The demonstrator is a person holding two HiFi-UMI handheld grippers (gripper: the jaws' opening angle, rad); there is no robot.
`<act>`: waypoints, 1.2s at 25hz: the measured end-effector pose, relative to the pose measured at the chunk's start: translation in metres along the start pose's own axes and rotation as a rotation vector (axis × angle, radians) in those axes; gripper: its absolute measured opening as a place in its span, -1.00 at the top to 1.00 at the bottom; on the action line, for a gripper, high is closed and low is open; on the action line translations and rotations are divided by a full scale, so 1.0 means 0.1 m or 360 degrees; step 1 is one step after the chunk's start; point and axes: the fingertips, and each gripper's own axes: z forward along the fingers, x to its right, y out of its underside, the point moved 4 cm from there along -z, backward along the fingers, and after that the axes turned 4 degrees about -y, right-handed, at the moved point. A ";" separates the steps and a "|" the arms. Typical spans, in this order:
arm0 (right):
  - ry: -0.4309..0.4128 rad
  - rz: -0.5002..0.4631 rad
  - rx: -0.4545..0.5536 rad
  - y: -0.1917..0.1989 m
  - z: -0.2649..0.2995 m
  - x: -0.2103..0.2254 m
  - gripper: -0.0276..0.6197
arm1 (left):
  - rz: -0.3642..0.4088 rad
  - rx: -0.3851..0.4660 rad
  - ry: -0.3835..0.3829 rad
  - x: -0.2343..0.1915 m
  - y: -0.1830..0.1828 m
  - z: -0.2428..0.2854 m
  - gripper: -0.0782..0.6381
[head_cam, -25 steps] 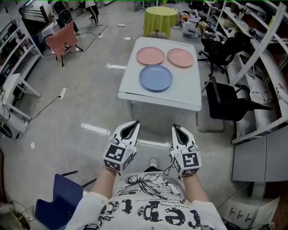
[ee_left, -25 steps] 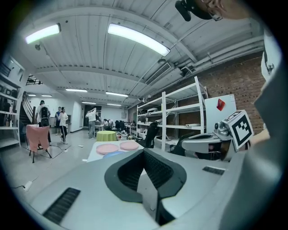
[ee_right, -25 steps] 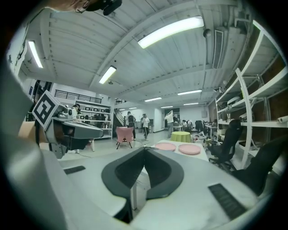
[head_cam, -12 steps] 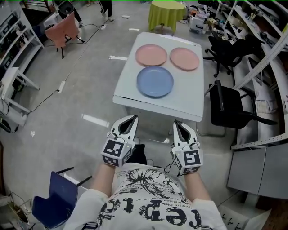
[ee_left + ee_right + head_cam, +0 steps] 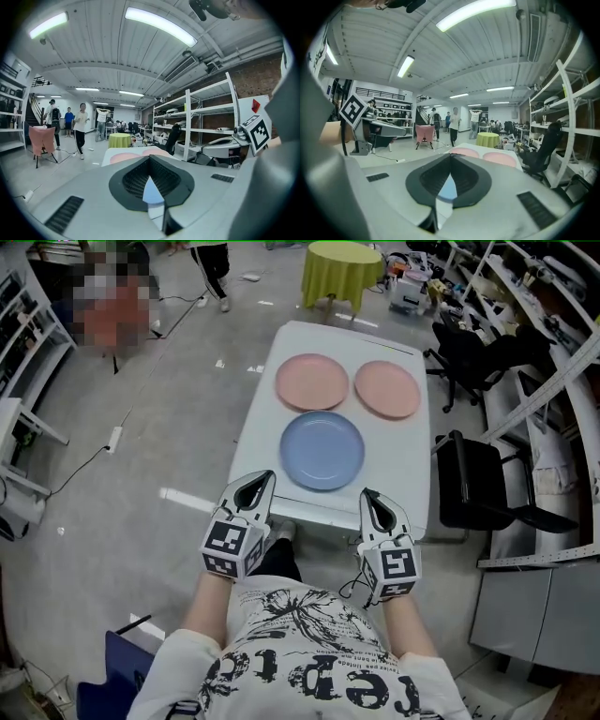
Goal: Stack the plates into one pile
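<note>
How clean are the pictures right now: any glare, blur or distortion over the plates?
Head view: even light, sharp, no harsh glare on the blue plate, edges bowed. Left gripper view: heavy fisheye, dark corners, ceiling lamp blown out, left gripper looms soft. Right gripper view: same fisheye, right gripper fills the lower half.

White table (image 5: 262,432), two pink plates (image 5: 312,382) (image 5: 387,389), blue plate (image 5: 322,450)
</note>
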 end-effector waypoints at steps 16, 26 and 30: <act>0.0133 0.0136 -0.0192 -0.27 2.50 0.96 0.89 | -0.0053 -0.0232 0.0041 -1.63 -0.14 2.23 0.75; 0.0226 0.0387 -0.0414 0.13 3.60 1.57 0.73 | -0.0127 -0.0486 0.0137 -2.17 0.19 3.31 0.69; 0.0288 0.0472 -0.0547 0.39 3.89 1.80 0.70 | -0.0189 -0.0631 0.0194 -2.31 0.36 3.71 0.48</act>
